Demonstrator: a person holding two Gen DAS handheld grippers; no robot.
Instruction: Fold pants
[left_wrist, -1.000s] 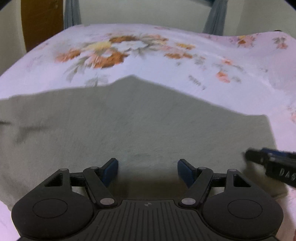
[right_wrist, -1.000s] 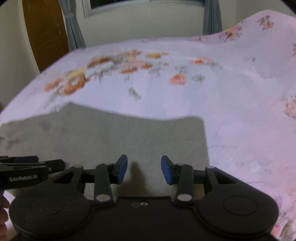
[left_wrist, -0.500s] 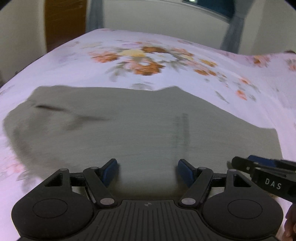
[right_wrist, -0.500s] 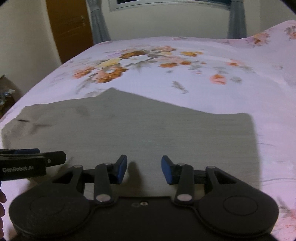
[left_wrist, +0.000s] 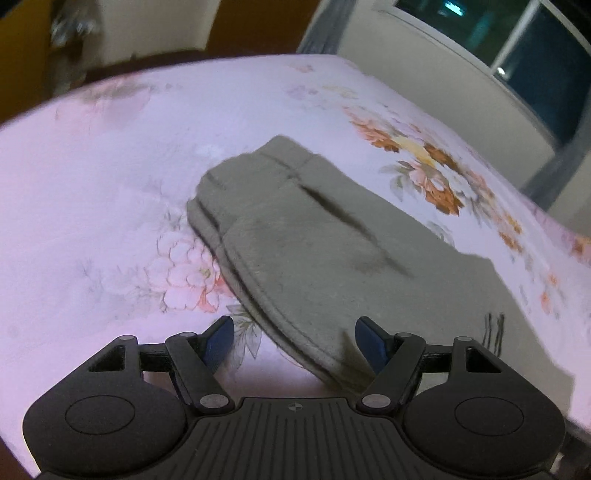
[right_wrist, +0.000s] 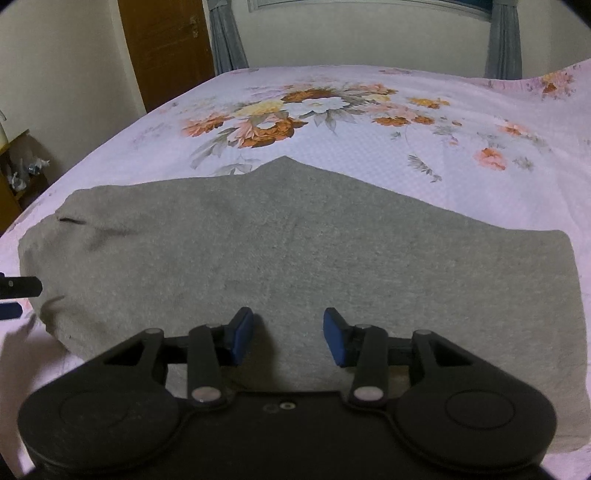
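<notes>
Pants: one pair of grey pants (right_wrist: 295, 251), lying flat on the bed and already doubled over into a single wide shape with one peak at its far edge.
Pants, seen from my left claw: the same pair (left_wrist: 332, 251), its stitched band end running diagonally toward me, with one dark slit of a pocket on top.
Bed: one bed under a pale pink sheet (right_wrist: 461, 192) printed with flowers; one large orange and white bouquet (right_wrist: 295, 110) lies just beyond the peak of the pants.
Left claw: my left claw (left_wrist: 295, 341) hangs over the near corner of the band end, jaws spread wide and gripping nothing. One blue pad (left_wrist: 369, 341) is over the grey cloth, the other over bare sheet; I cannot tell whether either touches.
Right claw: my right claw (right_wrist: 288, 338) hangs over the near middle of the pants, jaws parted and gripping nothing. Both blue pads (right_wrist: 242, 334) are over grey cloth.
Left claw from the right side: its tip (right_wrist: 18, 288) shows at the left edge of the right view, beside the band end of the pants.
Room: one brown door (right_wrist: 166, 48), two grey curtains (right_wrist: 225, 37), one window (left_wrist: 535, 48).
</notes>
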